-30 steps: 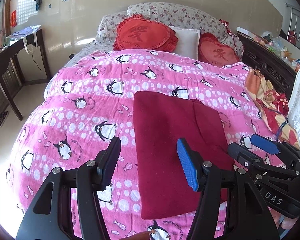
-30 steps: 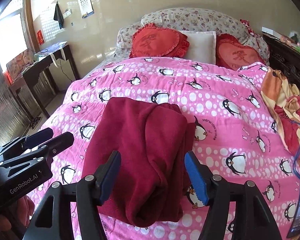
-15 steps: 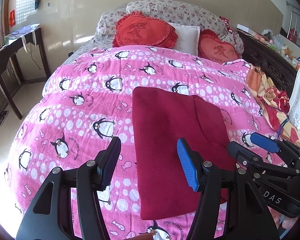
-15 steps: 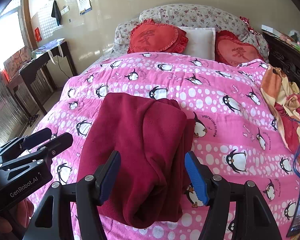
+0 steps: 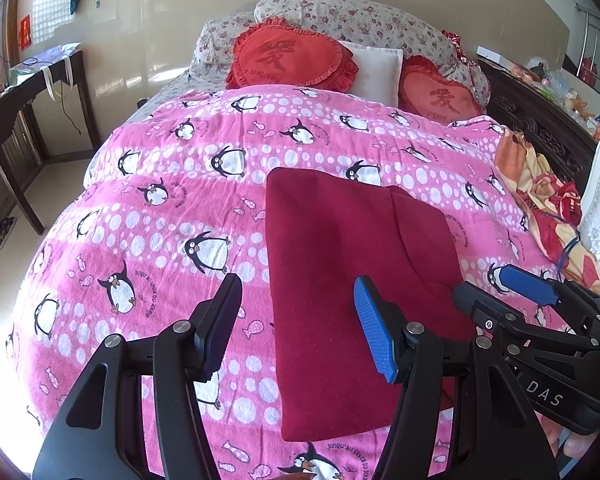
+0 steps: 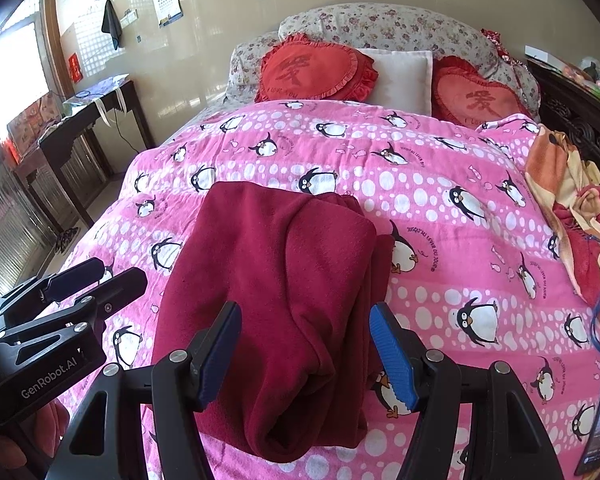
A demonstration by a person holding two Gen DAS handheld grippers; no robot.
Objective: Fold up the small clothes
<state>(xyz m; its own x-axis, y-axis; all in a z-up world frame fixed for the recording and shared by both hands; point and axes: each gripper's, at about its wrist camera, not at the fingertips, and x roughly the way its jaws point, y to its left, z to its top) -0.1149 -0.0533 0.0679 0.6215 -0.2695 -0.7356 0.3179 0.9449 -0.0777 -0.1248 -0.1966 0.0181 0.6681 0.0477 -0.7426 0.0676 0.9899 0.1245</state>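
A dark red fleece garment point(image 5: 340, 280) lies folded in a long rectangle on the pink penguin quilt point(image 5: 160, 216); it also shows in the right wrist view point(image 6: 284, 296), with a rolled fold along its near end. My left gripper point(image 5: 296, 324) is open and empty, held above the garment's near left edge. My right gripper point(image 6: 304, 352) is open and empty, held above the garment's near end. Each gripper shows in the other's view: the right one point(image 5: 504, 296) at the right, the left one point(image 6: 96, 280) at the left.
Two red heart cushions point(image 5: 292, 58) and pillows lie at the head of the bed. A crumpled orange and red blanket point(image 6: 572, 216) lies along the right edge. A dark wooden desk point(image 6: 80, 120) stands left of the bed. A phone point(image 6: 596, 416) lies at the near right.
Both grippers have drawn back and up a little from the garment; the bed sits slightly lower and farther in both views. The garment has not moved. Both grippers stay open.
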